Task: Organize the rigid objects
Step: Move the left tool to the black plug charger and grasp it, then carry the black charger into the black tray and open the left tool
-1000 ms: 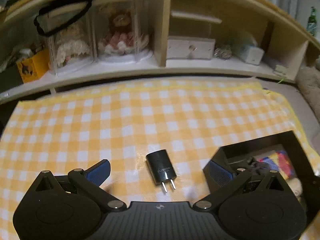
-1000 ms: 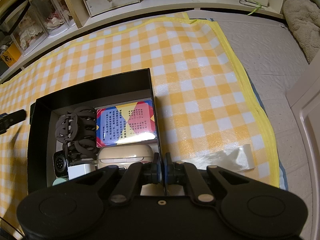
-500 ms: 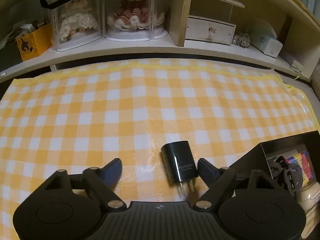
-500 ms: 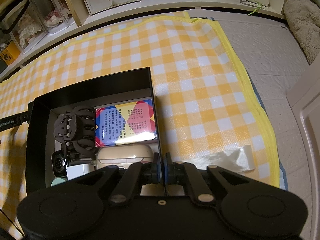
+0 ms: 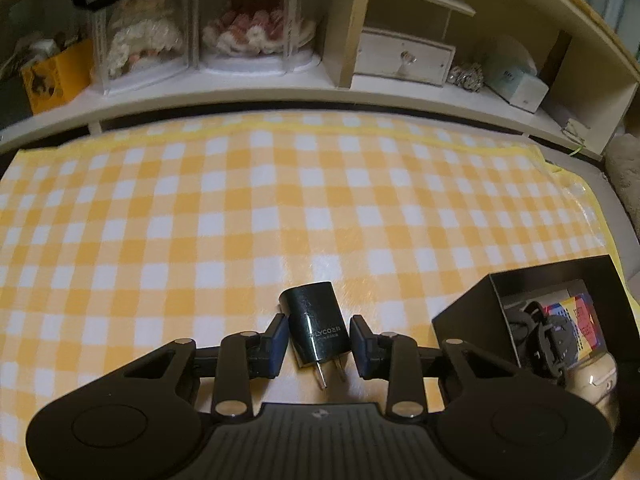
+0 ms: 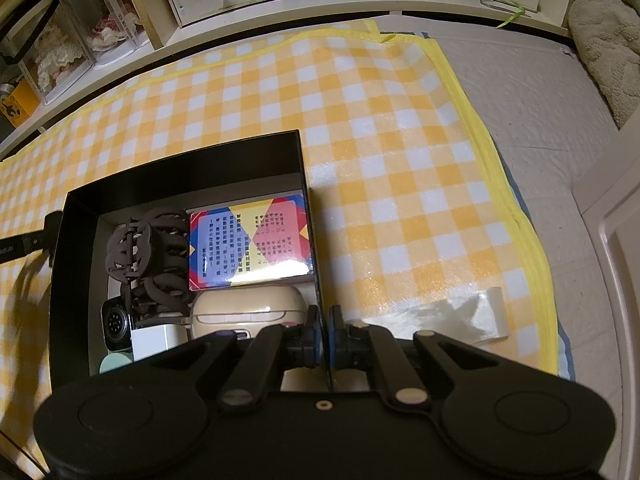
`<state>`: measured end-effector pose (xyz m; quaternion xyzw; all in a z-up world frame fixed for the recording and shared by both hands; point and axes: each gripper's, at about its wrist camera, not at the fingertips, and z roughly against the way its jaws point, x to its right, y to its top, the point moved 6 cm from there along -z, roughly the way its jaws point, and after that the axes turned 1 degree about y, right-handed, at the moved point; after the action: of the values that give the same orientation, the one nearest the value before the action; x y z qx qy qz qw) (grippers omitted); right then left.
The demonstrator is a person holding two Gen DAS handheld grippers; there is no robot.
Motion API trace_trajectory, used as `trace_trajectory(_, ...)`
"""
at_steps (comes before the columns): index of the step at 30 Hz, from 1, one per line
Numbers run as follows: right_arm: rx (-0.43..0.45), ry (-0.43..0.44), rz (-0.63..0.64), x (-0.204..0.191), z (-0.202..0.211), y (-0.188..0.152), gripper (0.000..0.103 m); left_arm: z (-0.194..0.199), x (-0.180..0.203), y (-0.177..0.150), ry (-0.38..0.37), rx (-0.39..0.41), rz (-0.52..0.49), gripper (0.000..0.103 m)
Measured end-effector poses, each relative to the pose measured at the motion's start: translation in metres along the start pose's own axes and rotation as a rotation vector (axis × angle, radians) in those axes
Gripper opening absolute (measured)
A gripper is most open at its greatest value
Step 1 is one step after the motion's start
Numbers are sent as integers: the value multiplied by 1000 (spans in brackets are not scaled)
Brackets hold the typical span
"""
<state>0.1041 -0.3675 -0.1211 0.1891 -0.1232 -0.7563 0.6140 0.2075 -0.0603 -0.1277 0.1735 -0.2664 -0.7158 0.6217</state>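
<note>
A black plug-in charger point(image 5: 314, 324) lies flat on the yellow checked mat point(image 5: 240, 220), prongs toward the camera. My left gripper point(image 5: 319, 338) straddles it; its jaws are closing and the blue pads point(image 5: 280, 338) sit against the charger's two sides. A black open box point(image 6: 180, 160) stands to the right, and its corner point(image 5: 472, 312) shows in the left wrist view. My right gripper point(image 6: 324, 336) is shut on the box's right wall. Inside lie a colourful card pack point(image 6: 250, 244), a dark hair claw point(image 6: 148, 256), a cream case point(image 6: 248, 308) and a white cube point(image 6: 152, 342).
A low shelf runs along the far edge of the mat with doll display cases point(image 5: 256, 20) and a white drawer box point(image 5: 404, 58). A clear plastic wrapper point(image 6: 452, 316) lies right of the box. Grey floor padding point(image 6: 520, 100) and a fluffy cushion point(image 6: 604, 36) lie beyond the mat.
The left jaws came in from wide apart onto the charger's sides, and the left gripper shifted so the charger sits centred between them. The right gripper and the box stayed put.
</note>
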Motion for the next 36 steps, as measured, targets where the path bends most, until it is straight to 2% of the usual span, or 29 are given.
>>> trace_trajectory(5,0,-1,1,0,0,0,5,4,-8,-4,13,-59,52,35)
trace_trajectory(12,1,0,0,0,0,0,5,-6,-5,-3,48,-63,110,39)
trace_trajectory(21,-2,-1,4,2,0,0,5,3,-5,-4,17,-23,119,35)
trace_trajectory(28,-2,-2,6,1,0,-1,5,38,21,11,-107,65,106,29)
trace_trajectory(36,-1,-2,8,2,0,-1,5,59,52,8,-230,79,101,26)
